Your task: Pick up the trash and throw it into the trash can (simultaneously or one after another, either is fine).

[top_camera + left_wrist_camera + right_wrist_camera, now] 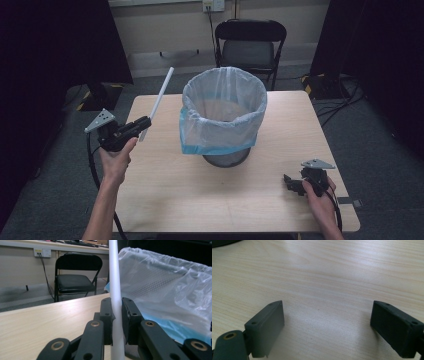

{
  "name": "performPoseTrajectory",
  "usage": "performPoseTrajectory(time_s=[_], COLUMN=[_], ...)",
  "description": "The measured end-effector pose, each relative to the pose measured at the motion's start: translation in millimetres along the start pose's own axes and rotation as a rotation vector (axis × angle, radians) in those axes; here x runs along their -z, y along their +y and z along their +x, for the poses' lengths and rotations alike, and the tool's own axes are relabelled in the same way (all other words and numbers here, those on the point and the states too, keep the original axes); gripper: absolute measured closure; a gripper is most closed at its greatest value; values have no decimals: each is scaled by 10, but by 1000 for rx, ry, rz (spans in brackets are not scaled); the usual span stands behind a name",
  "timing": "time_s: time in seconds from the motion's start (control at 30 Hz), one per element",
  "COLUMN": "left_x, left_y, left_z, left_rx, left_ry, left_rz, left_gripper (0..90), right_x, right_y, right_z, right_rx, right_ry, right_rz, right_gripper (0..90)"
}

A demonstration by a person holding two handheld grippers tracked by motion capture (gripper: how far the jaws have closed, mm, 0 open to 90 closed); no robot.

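Left gripper (142, 123) clamps white tube (161, 96) beside bin (224, 107).

Both grippers, left gripper (142, 123) and right gripper (289, 183), are black with grey three-cornered top plates, brass-ringed pivots, screw-holed flat jaws and trailing black cables; forearms bare.

Black folding chair (250, 46), grey floor (380, 165)
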State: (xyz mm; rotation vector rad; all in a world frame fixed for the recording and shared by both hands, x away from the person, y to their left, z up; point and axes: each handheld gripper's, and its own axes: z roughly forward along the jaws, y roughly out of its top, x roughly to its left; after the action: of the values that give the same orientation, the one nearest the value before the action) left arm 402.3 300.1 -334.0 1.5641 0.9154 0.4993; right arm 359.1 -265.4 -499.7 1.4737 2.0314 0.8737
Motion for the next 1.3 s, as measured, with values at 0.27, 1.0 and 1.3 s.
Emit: performPoseTrajectory(time_s=[0.27,1.0,1.3], left_x=[-15,-49,-131], left_y=[112,488,611], left_z=[-44,-218,-318], left_rx=[1,-61,-81], left_ry=[-29,-94,-136], left_rz=[-24,-68,-75], left_gripper=[803,802,803], right_x=[0,0,0], right_y=[0,0,0], right_z=[0,0,0], right_rx=[0,0,0], right_ry=[0,0,0], right_rz=[0,0,0], right_gripper=[111,111,111])
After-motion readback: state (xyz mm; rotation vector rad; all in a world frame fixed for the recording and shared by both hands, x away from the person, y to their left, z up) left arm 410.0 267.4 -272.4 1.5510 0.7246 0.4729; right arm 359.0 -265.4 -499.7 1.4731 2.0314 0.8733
